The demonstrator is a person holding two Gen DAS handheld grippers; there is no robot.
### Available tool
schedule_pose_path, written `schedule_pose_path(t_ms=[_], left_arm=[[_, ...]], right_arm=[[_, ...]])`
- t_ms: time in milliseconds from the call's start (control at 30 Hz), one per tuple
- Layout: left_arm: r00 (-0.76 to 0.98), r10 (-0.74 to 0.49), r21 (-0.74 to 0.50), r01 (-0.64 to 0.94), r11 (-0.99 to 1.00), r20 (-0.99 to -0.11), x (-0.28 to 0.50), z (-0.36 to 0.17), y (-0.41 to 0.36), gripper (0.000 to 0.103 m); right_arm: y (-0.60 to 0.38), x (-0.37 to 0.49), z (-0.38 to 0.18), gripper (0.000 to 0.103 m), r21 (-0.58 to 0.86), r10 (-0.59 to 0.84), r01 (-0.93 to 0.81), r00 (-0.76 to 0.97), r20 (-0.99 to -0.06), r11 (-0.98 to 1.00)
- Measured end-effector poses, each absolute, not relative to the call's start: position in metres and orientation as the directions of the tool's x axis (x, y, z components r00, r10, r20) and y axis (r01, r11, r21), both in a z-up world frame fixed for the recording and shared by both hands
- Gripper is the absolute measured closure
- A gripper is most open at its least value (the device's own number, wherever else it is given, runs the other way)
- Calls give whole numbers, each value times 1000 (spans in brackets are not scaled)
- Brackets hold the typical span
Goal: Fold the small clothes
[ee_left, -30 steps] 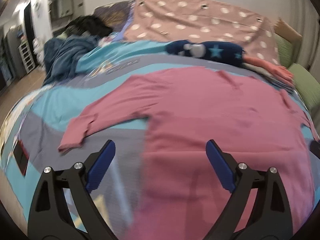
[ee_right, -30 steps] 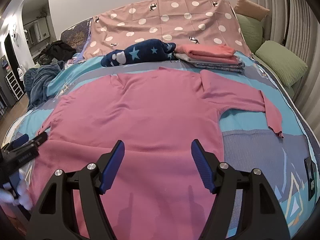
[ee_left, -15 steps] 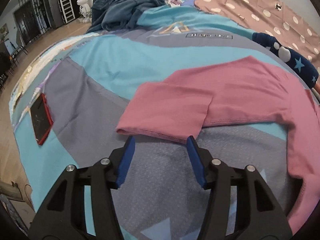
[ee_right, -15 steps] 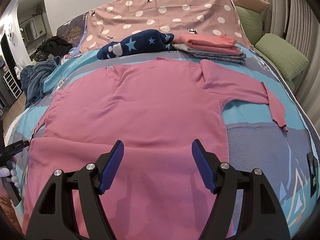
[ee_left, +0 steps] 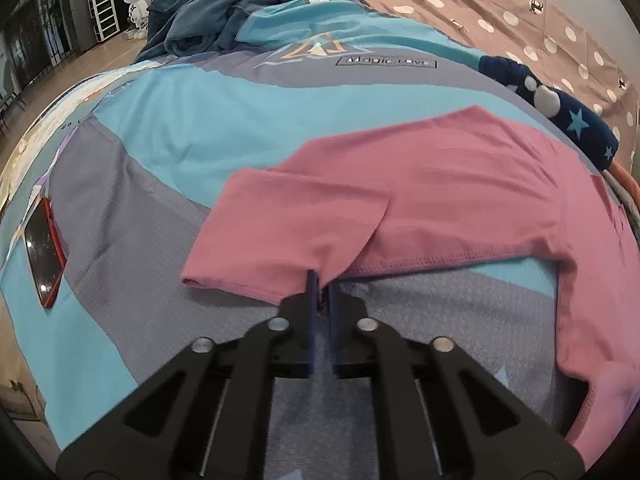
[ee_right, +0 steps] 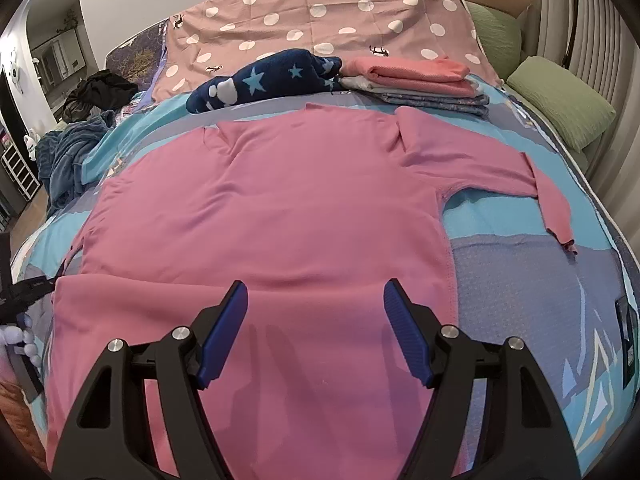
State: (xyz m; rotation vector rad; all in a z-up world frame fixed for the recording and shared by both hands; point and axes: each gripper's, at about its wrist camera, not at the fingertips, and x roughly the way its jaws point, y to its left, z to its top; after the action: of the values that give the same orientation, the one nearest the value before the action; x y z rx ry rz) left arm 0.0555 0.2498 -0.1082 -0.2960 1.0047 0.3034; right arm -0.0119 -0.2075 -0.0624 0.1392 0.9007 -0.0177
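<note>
A pink long-sleeved shirt [ee_right: 272, 216] lies spread flat on the bed, its neck toward the pillows. Its left sleeve [ee_left: 304, 224] lies out to the side with the cuff end folded over. My left gripper [ee_left: 320, 280] is shut on the near edge of that sleeve. My right gripper [ee_right: 316, 300] is open and empty, hovering over the shirt's lower body. The right sleeve [ee_right: 520, 184] lies stretched out on the bedcover. The left gripper shows at the far left of the right wrist view [ee_right: 24, 292].
A blue star-patterned garment [ee_right: 272, 80] and a stack of folded clothes [ee_right: 416, 80] lie by the polka-dot pillow [ee_right: 320, 12]. A red-cased phone [ee_left: 44, 252] lies on the bedcover at left. A blue blanket [ee_left: 216, 12] is heaped at the far corner. Green cushions [ee_right: 560, 96] line the right side.
My left gripper moved in to the sleeve's near edge and closed on it. The right gripper stayed open over the shirt, drifting only slightly.
</note>
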Motion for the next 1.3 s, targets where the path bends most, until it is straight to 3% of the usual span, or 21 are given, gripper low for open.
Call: schedule_pose_path(t_ms=[233,433,567,667,800,1000,1033,1100,1133,1167,1300], left_arm=[[635,30,-187,-272,944,-772,45,-54,228,100],[703,-124,-229,-57,972,-700,48,-20,166,100],[677,-188,-235,22,972,-712,53,-27,129,100],[645,-237,-260,62,964,-726,55,-34,110,100],[625,-268,-267,97,959,-733,50,-40,95,100],[614,-283,-279,104,955,-737,40,-45,90,100],[613,-283,-279,105,955,-738,40,-45,89,100],[612,-284,-278,108,954,-738,40,-44,88,100],[612,-286,-280,109,954,-738,41,-43,87,100],[613,-288,-281,110,953,-736,42,-42,85,100],[633,-313,-284,151,947,-708,46,-30,72,100]], right_arm=[[-207,-6,-58,31,124,66,50,626,-777,991],[-186,22,-42,31,228,222,-69,611,-760,971],[-159,42,-37,31,303,338,-158,558,-758,940],[-129,68,-47,31,466,519,-229,413,-748,855],[-96,99,-69,31,654,677,-177,215,-704,736],[-50,132,-90,31,703,709,-95,65,-702,705],[-44,135,-90,34,700,706,-96,63,-705,708],[-34,142,-88,56,707,718,-135,66,-693,694],[-28,146,-86,82,712,728,-171,56,-683,681],[-25,149,-79,99,701,724,-199,68,-687,684],[-36,153,-46,101,602,670,-302,229,-706,739]])
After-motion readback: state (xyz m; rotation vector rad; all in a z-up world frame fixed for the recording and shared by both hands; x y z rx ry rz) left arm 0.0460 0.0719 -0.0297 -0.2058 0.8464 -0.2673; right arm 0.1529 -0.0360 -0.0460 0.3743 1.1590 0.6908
